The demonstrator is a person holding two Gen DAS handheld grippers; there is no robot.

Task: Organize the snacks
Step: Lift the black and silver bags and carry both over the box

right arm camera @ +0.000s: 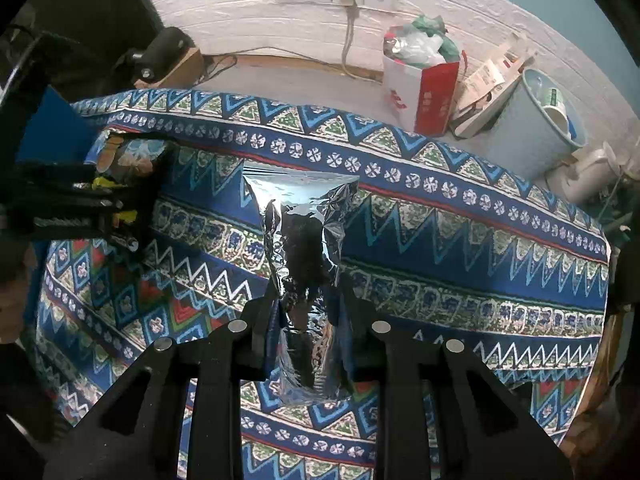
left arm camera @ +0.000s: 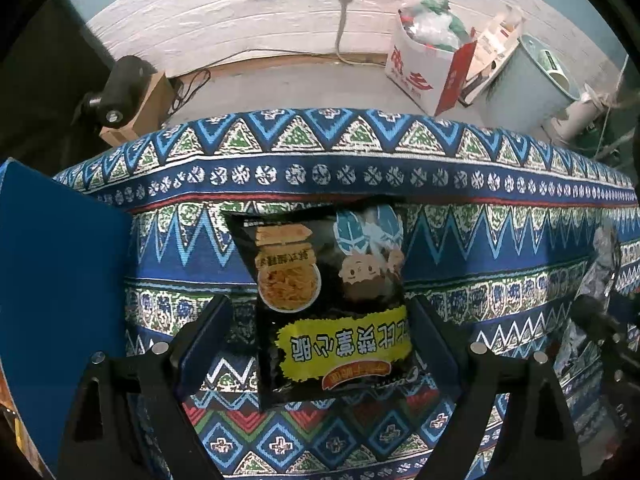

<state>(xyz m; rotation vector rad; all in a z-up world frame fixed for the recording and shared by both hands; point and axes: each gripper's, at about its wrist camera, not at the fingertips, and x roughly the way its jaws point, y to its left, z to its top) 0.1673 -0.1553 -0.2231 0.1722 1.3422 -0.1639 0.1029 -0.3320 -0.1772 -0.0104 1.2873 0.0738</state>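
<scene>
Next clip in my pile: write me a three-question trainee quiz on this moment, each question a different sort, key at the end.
1. True or false: the right gripper is clamped on a silver foil packet.
2. The black snack bag lies between the open fingers of which gripper? A) left gripper B) right C) neither
3. Fill in: the snacks sit over a blue patterned ____.

Key: 1 true; 2 A; 3 cloth

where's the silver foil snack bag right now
The silver foil bag is pinched in the right gripper, centre of the right wrist view, over the patterned tablecloth. The black snack bag sits to its left, between the open left gripper.
</scene>
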